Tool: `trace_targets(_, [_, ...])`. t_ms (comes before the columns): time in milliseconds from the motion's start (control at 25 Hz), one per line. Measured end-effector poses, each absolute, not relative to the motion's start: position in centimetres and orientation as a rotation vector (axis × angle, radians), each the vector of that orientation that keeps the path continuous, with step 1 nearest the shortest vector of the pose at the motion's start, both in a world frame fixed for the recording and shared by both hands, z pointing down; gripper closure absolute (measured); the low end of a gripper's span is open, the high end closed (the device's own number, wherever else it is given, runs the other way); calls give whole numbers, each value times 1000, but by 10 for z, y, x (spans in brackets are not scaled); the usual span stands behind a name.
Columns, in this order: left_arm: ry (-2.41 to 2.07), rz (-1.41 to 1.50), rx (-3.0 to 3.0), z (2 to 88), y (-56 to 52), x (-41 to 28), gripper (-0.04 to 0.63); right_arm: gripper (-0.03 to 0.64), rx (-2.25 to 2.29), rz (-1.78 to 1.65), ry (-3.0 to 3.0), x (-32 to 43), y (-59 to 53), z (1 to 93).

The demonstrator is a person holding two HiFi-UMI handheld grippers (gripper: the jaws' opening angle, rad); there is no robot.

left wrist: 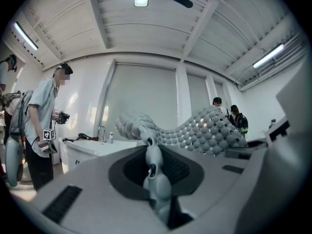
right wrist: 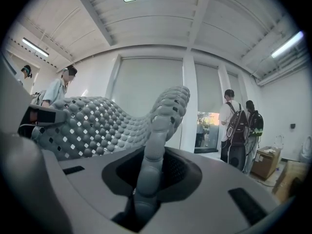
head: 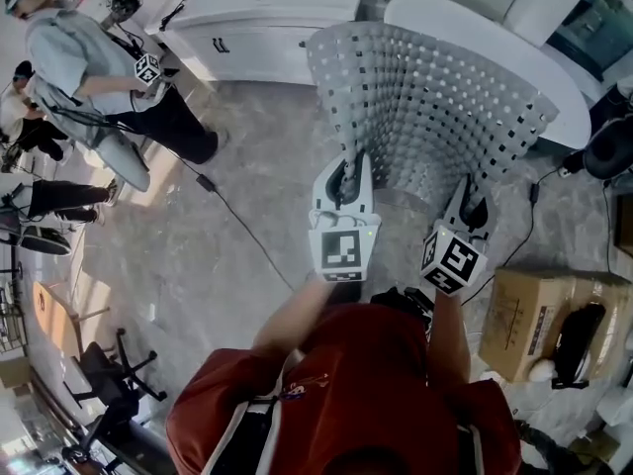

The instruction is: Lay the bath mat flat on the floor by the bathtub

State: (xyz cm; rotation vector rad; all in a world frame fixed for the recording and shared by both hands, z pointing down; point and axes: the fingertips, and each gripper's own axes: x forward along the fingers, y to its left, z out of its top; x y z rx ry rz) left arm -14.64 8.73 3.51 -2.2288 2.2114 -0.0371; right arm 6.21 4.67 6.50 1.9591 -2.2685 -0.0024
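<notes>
The grey perforated bath mat (head: 425,97) hangs spread in the air over the marble floor, just in front of the white bathtub (head: 465,23). My left gripper (head: 346,174) is shut on the mat's near left edge, and my right gripper (head: 476,202) is shut on its near right edge. In the left gripper view the mat (left wrist: 204,130) rises from between the jaws of the left gripper (left wrist: 151,152) and curves off to the right. In the right gripper view the mat (right wrist: 97,126) stands up from the pinch of the right gripper (right wrist: 151,155) and sweeps left.
A white vanity cabinet (head: 267,8) stands at the back beside the tub. A person (head: 89,67) with grippers stands at far left, a black cable (head: 232,221) crosses the floor, and a cardboard box (head: 529,315) sits at right. Two people (right wrist: 239,126) stand by a doorway.
</notes>
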Motion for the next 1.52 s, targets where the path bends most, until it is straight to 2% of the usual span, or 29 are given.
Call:
trace_targets(600, [2180,-166,-2341,88,43,-163,541,535,1983,109,-2150,54,19,121])
trace_targets(1520, [2254,-477,-2411,208,-64,-133,541,532,1832,291,-2051,88,-81,245])
